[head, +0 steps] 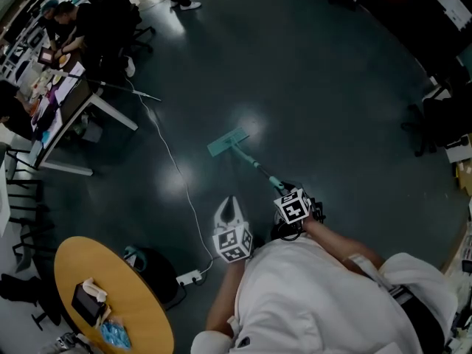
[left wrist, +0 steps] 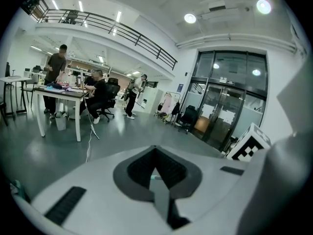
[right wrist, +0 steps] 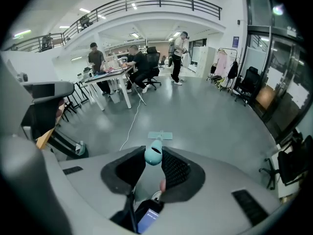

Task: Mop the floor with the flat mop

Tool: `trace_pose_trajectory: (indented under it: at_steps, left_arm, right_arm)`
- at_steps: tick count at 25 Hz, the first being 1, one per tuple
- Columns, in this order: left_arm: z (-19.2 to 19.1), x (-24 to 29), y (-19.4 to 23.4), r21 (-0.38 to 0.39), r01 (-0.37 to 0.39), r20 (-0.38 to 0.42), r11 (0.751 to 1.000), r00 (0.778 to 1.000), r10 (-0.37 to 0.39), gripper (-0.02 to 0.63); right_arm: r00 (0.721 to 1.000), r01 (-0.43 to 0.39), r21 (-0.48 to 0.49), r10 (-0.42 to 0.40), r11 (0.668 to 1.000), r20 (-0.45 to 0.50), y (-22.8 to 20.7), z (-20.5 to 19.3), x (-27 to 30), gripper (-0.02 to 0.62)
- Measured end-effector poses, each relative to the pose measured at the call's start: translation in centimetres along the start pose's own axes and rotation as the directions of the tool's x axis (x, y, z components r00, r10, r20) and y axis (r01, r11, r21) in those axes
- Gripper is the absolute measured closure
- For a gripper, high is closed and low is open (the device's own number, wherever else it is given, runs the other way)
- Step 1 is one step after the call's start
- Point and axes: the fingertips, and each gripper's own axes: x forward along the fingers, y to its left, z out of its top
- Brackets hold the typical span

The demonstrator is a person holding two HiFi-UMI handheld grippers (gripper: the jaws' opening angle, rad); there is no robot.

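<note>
The right gripper clamps the mop handle over the floor, while the left gripper is closed on nothing.

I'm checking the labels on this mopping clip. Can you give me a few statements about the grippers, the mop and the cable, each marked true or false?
1. The right gripper is shut on the mop handle. True.
2. The left gripper grips the handle too. False: it hangs beside the handle, jaws together and empty.
3. The mop head lies flat on the floor. True.
4. The white cable runs under the mop head. False: it passes to the head's left in the head view, well clear of it.
</note>
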Motion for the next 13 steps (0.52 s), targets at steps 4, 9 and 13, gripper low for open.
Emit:
trace_pose_trajectory:
  at_steps: [4,9,13]
  left_arm:
    - [0.00,-0.50,-0.12,-0.001,-0.010,0.008,1.000,1.000,0.010,0.606]
    - [-0.65,-0.93,-0.05,-0.008,-0.021,-0.002,1.000,1.000,0.021,0.605]
    - [-0.74,-0.94,-0.21,-0.016,-0.034,-0.001,0.999,0.999,0.034,0.606]
  right_arm:
    - [1.000,-0.004,-0.002,0.004,1.000,0.009,-0.18,-0.42,0.25,0.486]
    - [1.000,-0.001,0.001,0.001,1.000,0.008,-0.39,-0.53,0.08,0.486]
    - [1.000,-0.005,-0.018,0.005,1.000,0.011,-0.59,-0.64,0.34,0.486]
